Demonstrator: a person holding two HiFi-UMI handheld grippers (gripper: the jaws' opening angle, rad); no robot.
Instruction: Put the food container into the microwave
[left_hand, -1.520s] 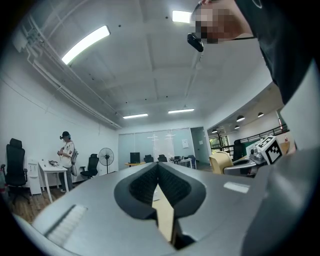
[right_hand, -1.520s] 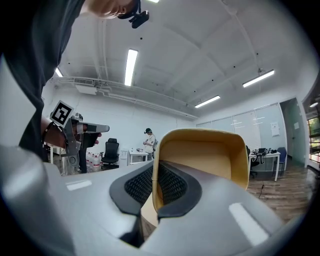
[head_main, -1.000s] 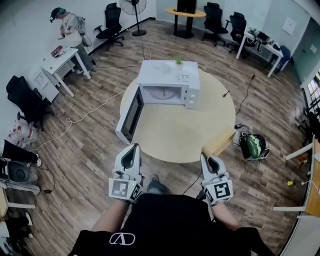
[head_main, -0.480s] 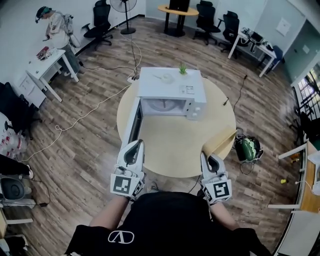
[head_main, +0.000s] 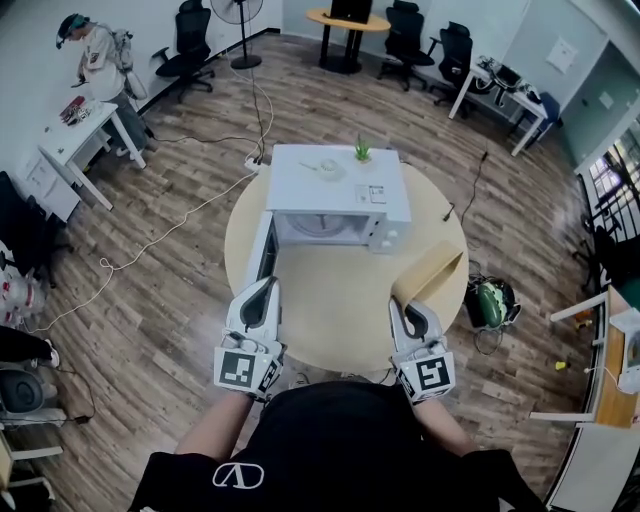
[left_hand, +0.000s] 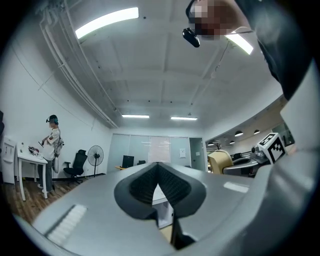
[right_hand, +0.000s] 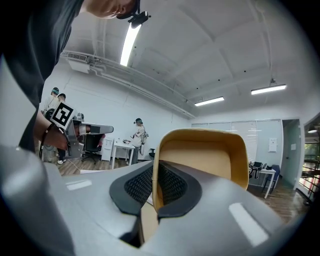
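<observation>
A white microwave (head_main: 335, 180) stands on the round table (head_main: 330, 310) with its door (head_main: 262, 255) swung open to the left and its cavity facing me. My right gripper (head_main: 408, 312) hovers over the table's near right edge, shut on the rim of a tan food container (head_main: 430, 272) that tilts up and away from it. In the right gripper view the container (right_hand: 200, 157) rises above the right gripper (right_hand: 155, 186), its wall pinched between the pads. My left gripper (head_main: 264, 288) is shut and empty, near the door's front end; the left gripper (left_hand: 159, 175) shows its pads meeting.
A small green plant (head_main: 361, 150) and a pale dish (head_main: 325, 168) sit on the microwave's top. A green bag (head_main: 488, 302) lies on the floor right of the table. Cables run over the floor at left. A person (head_main: 95, 55) stands by a white desk far left.
I have stepped closer to the table. Both grippers now reach over its near edge, the right one still carrying the container; the left is nearer the open door.
</observation>
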